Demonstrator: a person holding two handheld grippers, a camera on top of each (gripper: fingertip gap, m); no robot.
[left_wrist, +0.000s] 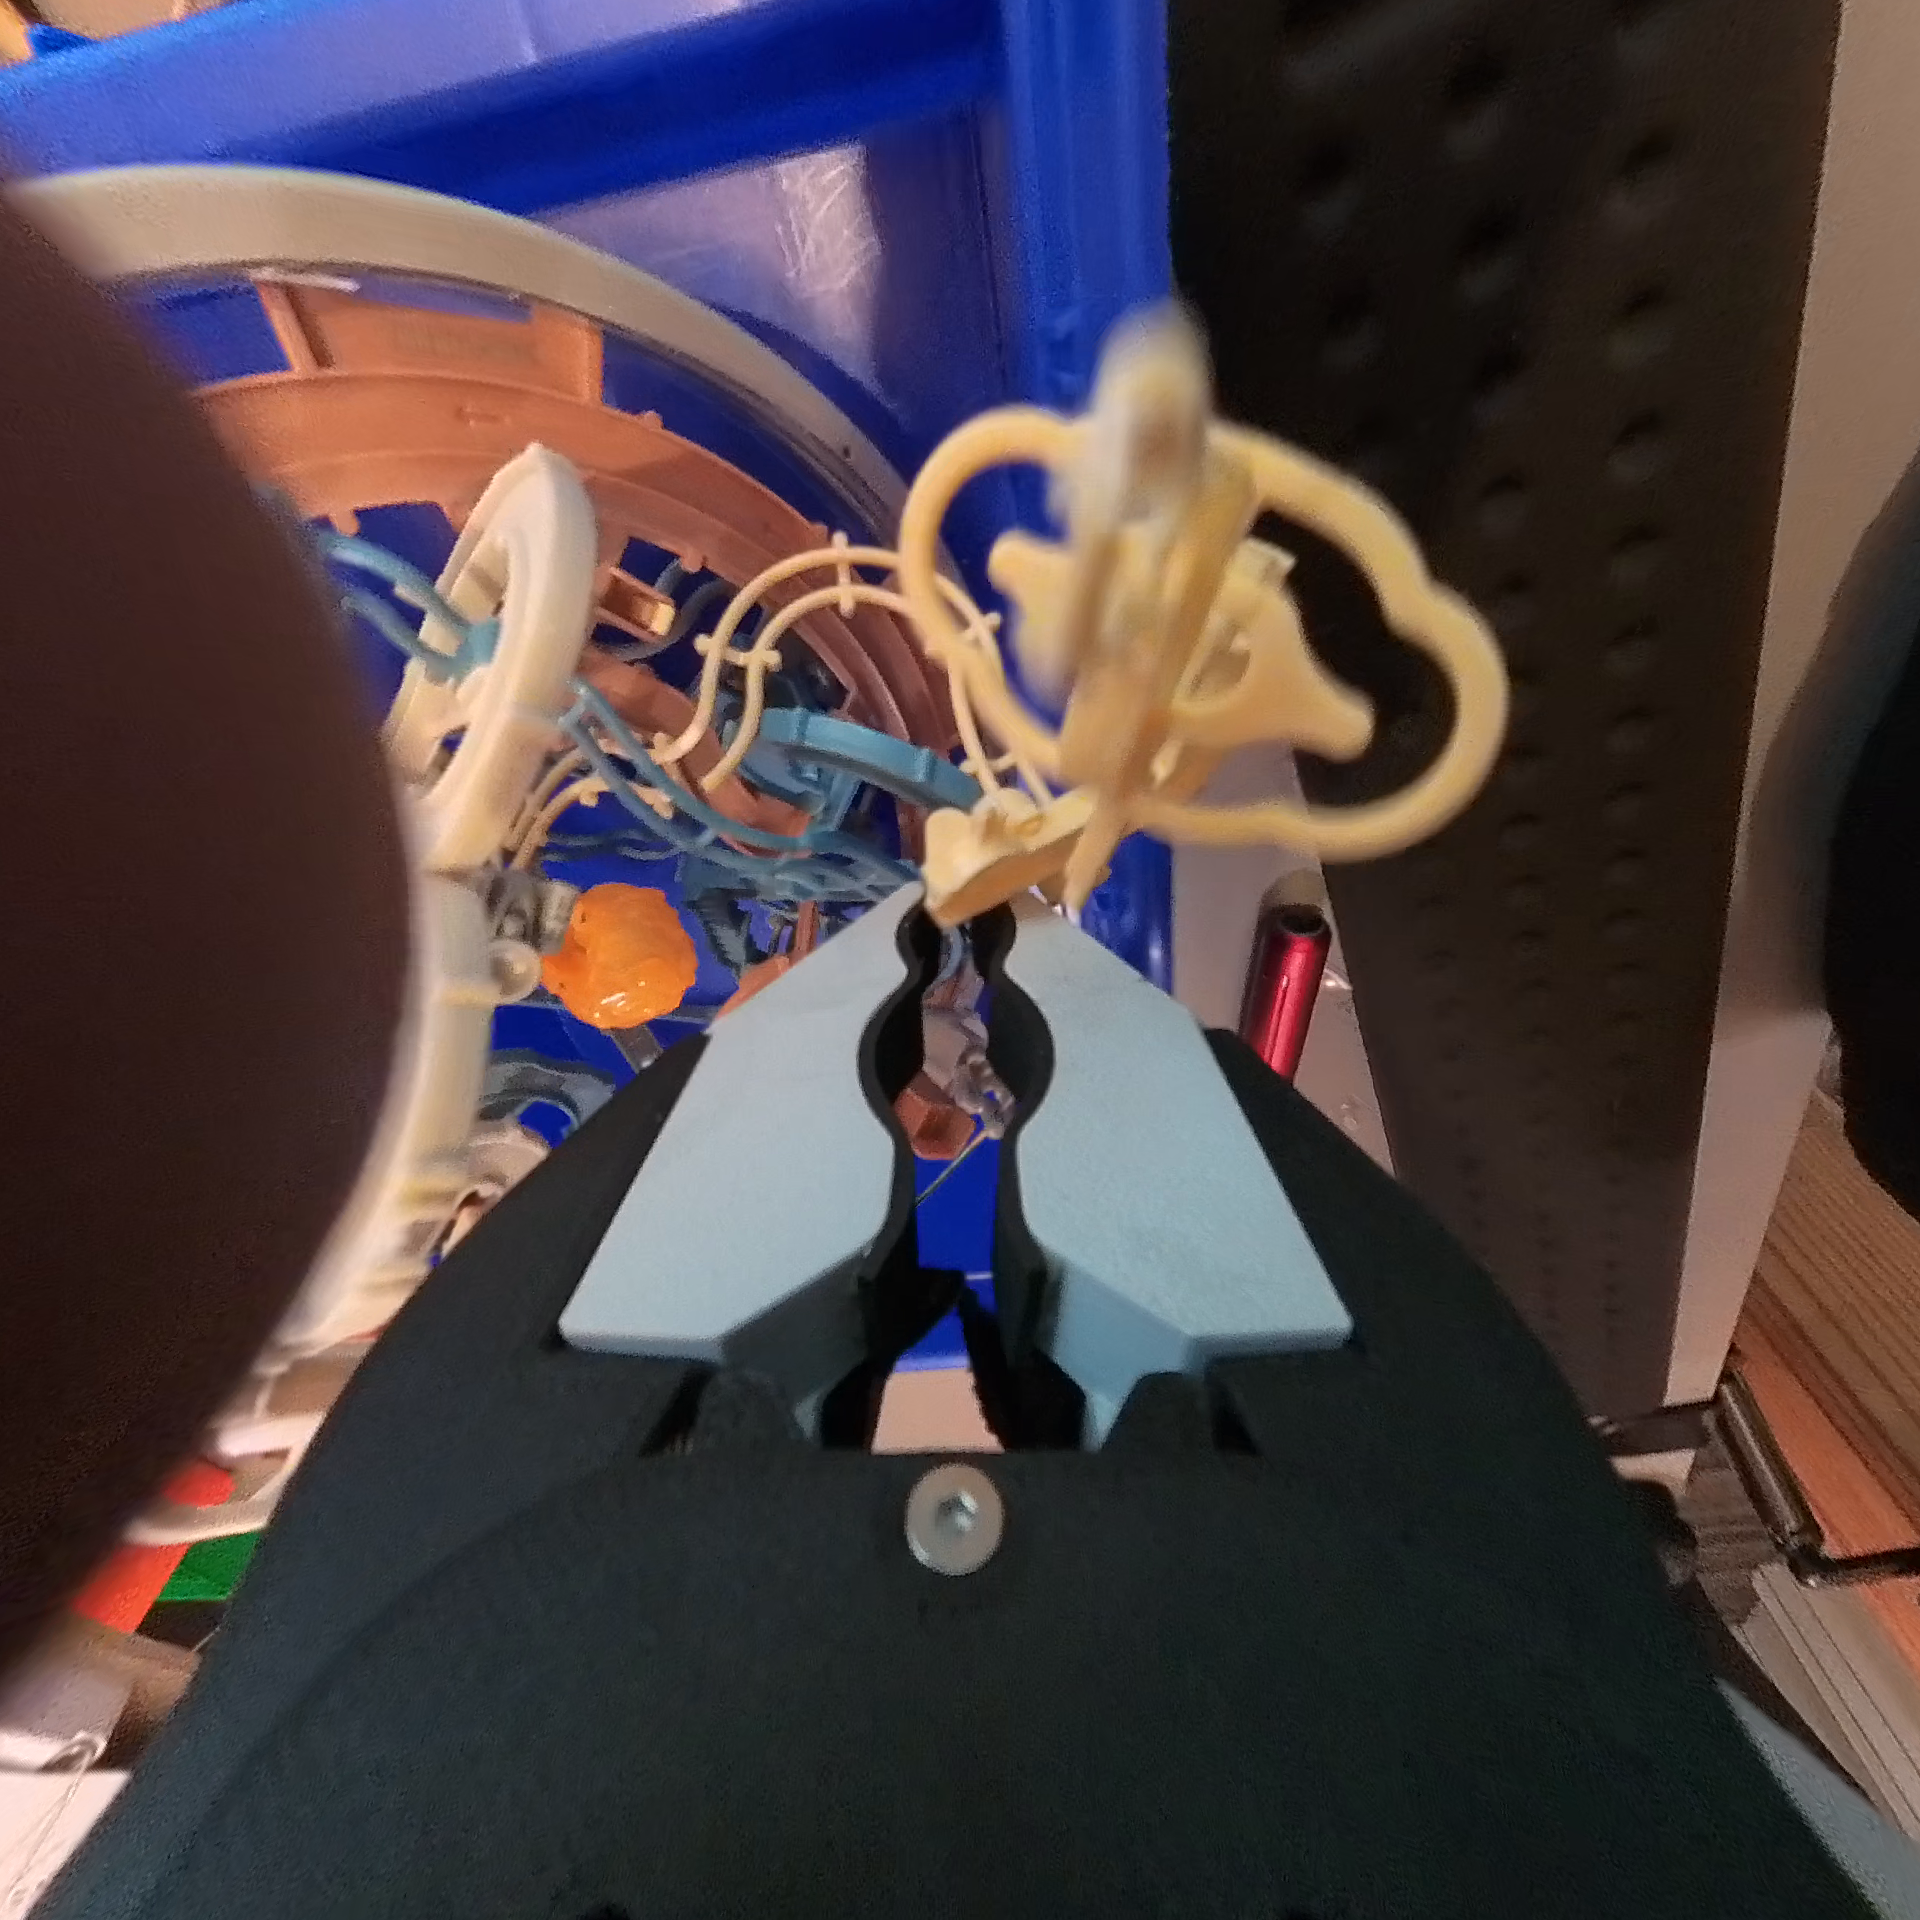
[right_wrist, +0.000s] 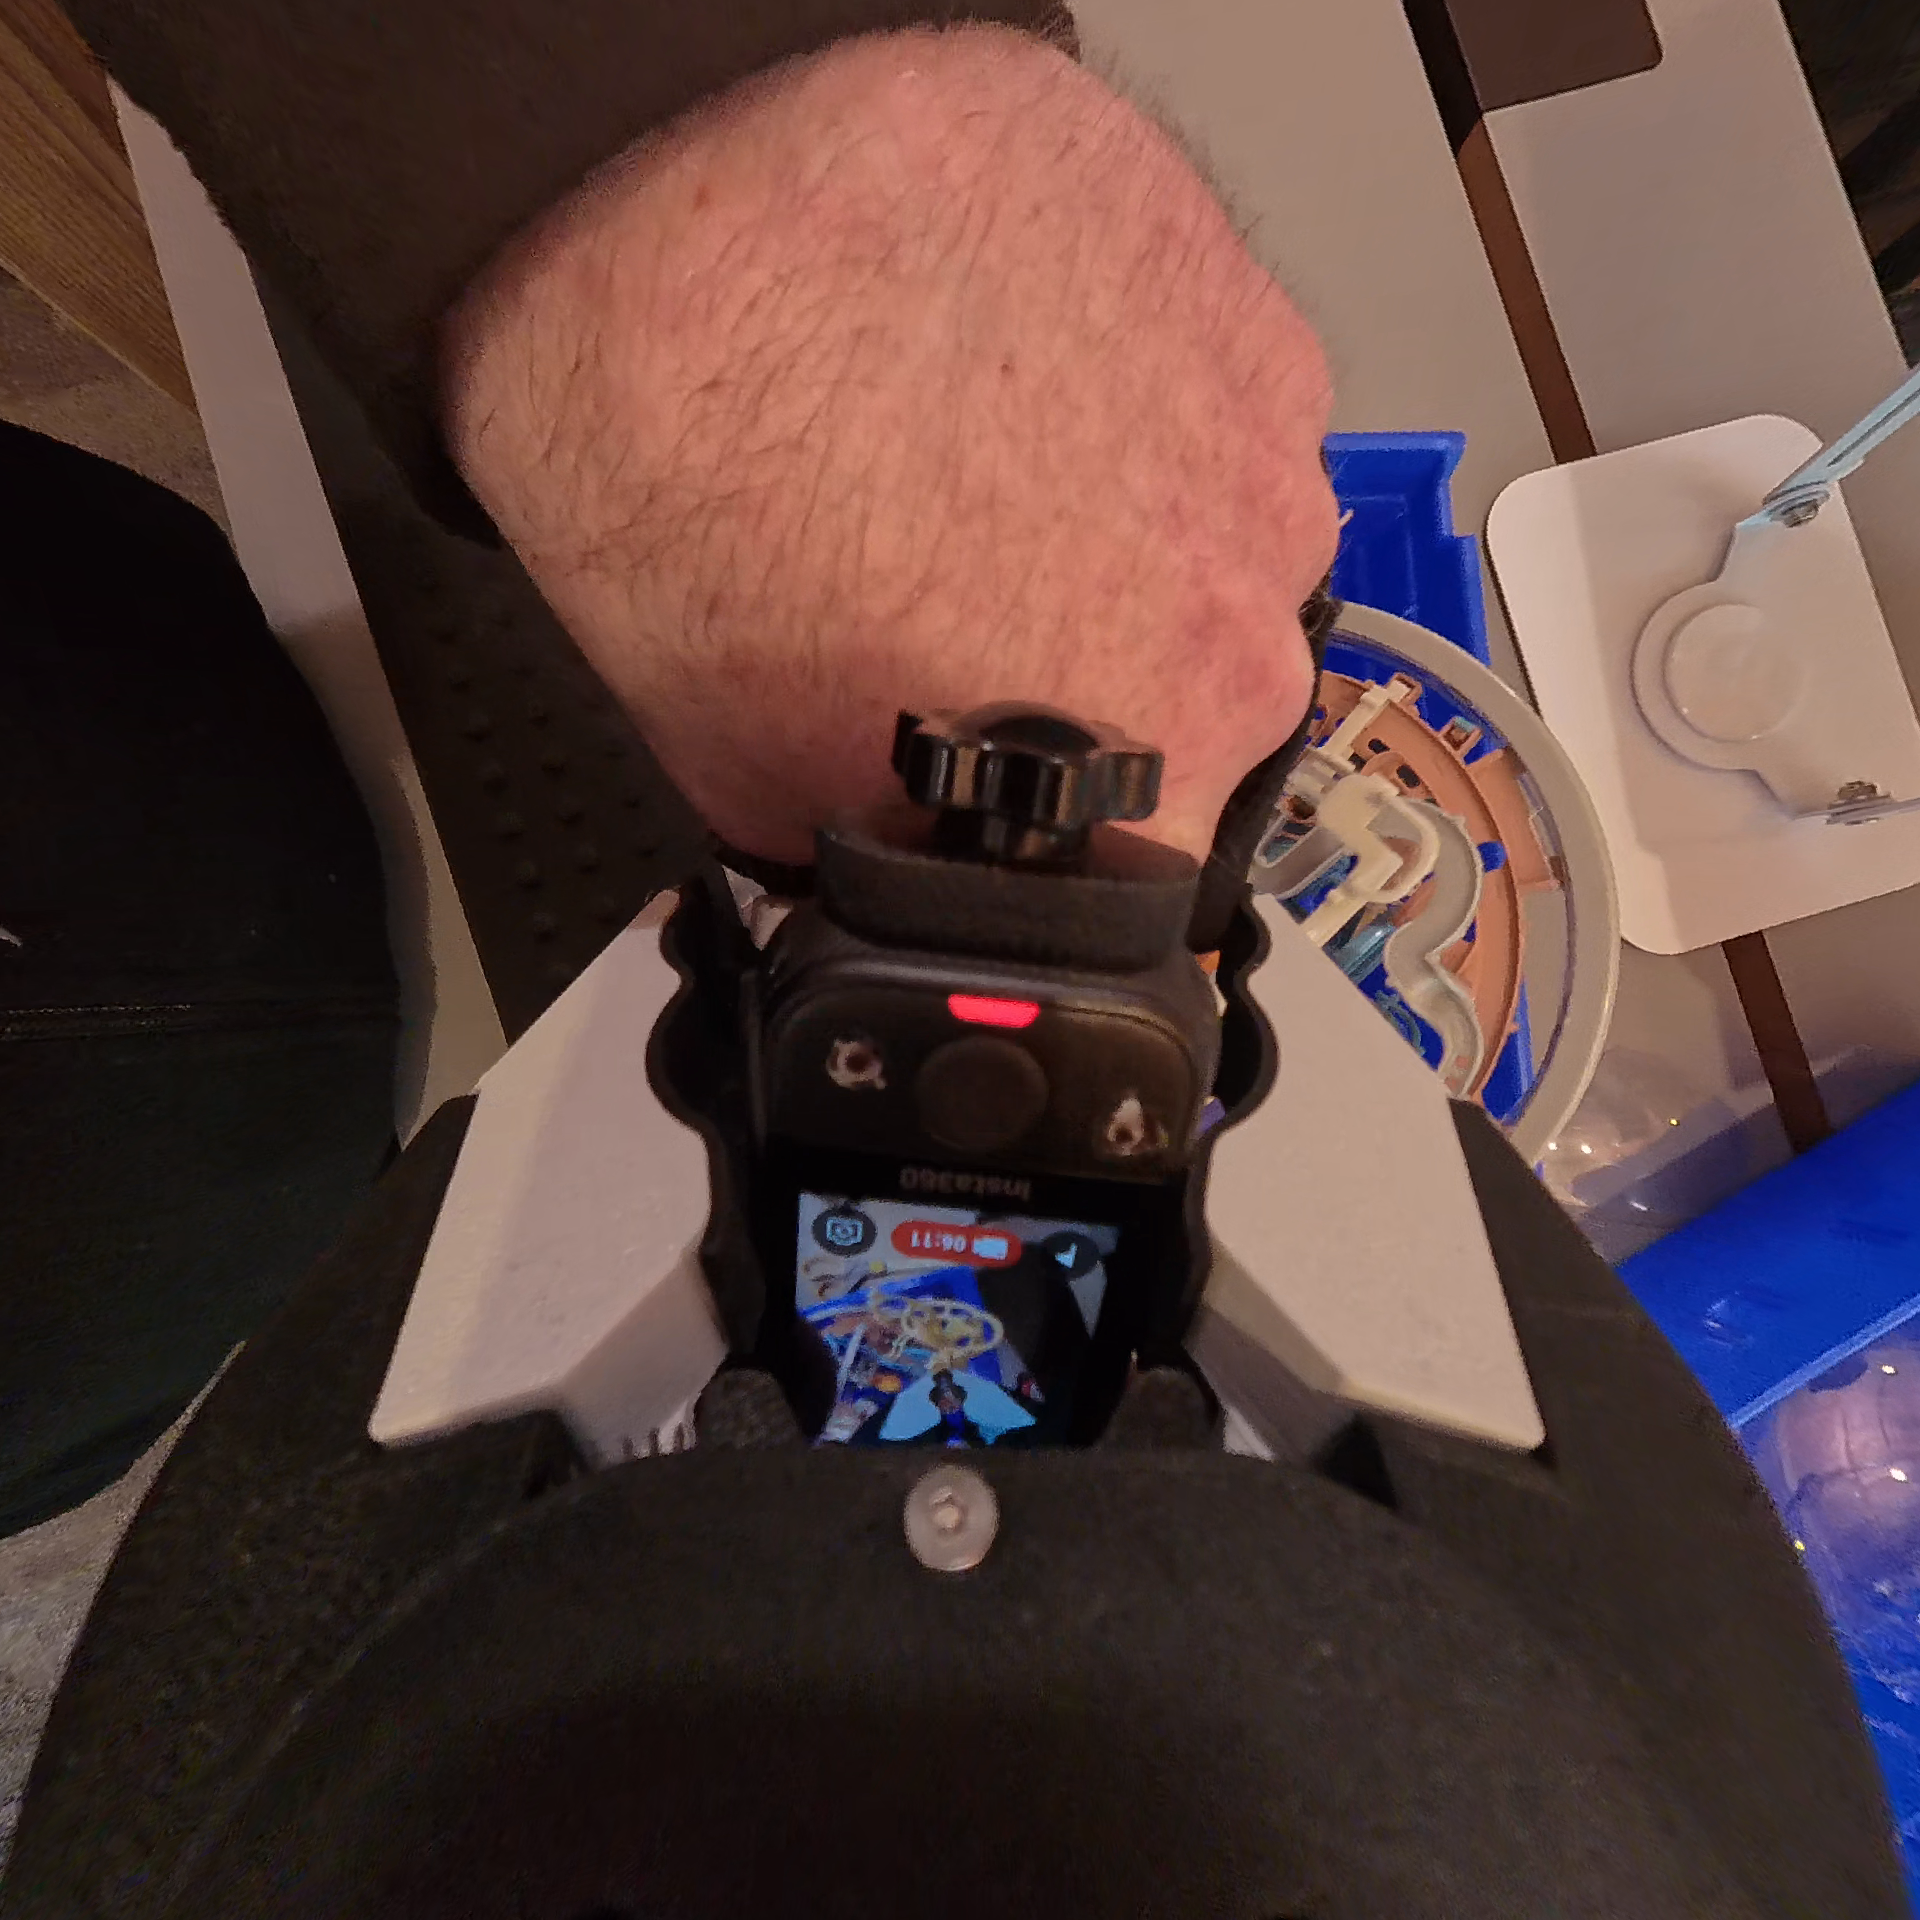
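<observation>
My left gripper (left_wrist: 961, 914) has light-blue fingers (left_wrist: 800, 1122) and is shut at the tips on the base of a cream plastic piece (left_wrist: 1195, 644). The piece has a cloud-shaped loop and is blurred, held up in front of a clear ball maze (left_wrist: 582, 665) with brown, blue and cream tracks. The ball sits in a blue bin (left_wrist: 914, 260). My right gripper (right_wrist: 961, 930) has white fingers (right_wrist: 551, 1195) and is open. It straddles the black camera (right_wrist: 987, 1060) on the other gripper, with the person's hand (right_wrist: 883, 416) just beyond. The ball maze shows at the right (right_wrist: 1455, 831).
A dark blurred round shape (left_wrist: 156, 883) fills the left of the left wrist view. A black dotted panel (left_wrist: 1507, 520) stands on the right, with a red pen-like object (left_wrist: 1288, 977) beside it. A white base with a metal bracket (right_wrist: 1714, 675) and a blue lid (right_wrist: 1766, 1278) lie at the right.
</observation>
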